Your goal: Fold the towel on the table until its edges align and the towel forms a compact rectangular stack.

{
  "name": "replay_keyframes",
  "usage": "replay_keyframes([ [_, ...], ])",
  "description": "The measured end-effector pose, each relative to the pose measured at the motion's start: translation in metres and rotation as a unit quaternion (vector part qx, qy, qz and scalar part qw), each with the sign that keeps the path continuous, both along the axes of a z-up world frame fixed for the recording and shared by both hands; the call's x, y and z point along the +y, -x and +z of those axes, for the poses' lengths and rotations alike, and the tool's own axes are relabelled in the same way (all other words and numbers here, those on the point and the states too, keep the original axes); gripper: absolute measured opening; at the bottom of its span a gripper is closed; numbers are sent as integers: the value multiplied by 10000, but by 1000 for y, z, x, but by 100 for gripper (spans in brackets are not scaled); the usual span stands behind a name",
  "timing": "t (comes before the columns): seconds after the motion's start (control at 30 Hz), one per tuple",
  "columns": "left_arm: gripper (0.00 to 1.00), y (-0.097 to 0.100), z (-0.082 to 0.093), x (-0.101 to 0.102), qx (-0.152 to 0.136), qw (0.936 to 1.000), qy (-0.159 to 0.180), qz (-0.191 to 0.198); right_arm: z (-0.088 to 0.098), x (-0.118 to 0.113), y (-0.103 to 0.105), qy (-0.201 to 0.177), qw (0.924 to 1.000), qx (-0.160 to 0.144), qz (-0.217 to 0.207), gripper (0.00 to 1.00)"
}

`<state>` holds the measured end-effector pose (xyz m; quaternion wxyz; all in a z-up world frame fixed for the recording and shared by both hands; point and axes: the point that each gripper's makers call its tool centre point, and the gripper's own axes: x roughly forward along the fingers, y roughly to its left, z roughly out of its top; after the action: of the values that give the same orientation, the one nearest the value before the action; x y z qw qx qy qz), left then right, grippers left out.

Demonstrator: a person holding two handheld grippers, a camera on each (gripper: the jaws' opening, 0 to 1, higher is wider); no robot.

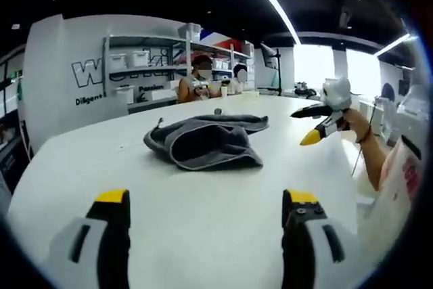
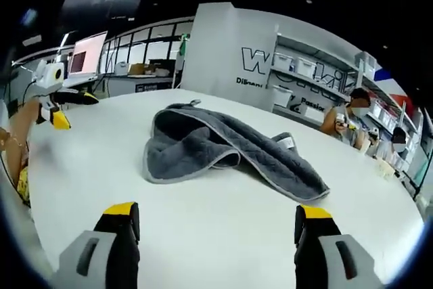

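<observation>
A dark grey towel (image 1: 206, 141) lies crumpled and loosely doubled over near the middle of the white table (image 1: 135, 160). In the right gripper view the towel (image 2: 223, 150) spreads from a bunched left part to a flat tail at the right, with a small white label showing. My left gripper (image 1: 206, 201) is open, low over the table in front of the towel, with nothing between its jaws. My right gripper (image 2: 216, 211) is also open and empty, short of the towel. Each one shows in the other's view, held by a hand: the right gripper (image 1: 306, 125) and the left gripper (image 2: 73, 109).
Two people (image 1: 201, 79) sit at the far side of the table. Behind them stand shelves with white bins (image 1: 142, 59) and a white wall with lettering (image 2: 270, 65). Desks with a monitor (image 2: 86, 55) are beyond the table's left edge in the right gripper view.
</observation>
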<state>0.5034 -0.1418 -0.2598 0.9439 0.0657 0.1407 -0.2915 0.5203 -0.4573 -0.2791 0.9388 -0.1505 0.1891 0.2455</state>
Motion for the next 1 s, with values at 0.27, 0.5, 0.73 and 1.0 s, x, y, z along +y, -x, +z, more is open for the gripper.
replay_keyframes([
  [0.27, 97, -27, 13, 7, -36, 9986, 502, 136, -12, -4, 2, 123, 9999, 73, 19, 99],
  [0.5, 96, -50, 17, 8, 12, 9992, 315, 245, -11, -9, 3, 165, 9999, 9, 32, 99],
  [0.73, 93, -46, 5, -40, 529, 9960, 572, -436, -8, -10, 6, 125, 9999, -72, 82, 99],
  [1.0, 81, -36, -4, -96, 1044, 9820, 1165, -1062, -12, -14, 9, 45, 9999, -33, 86, 98],
])
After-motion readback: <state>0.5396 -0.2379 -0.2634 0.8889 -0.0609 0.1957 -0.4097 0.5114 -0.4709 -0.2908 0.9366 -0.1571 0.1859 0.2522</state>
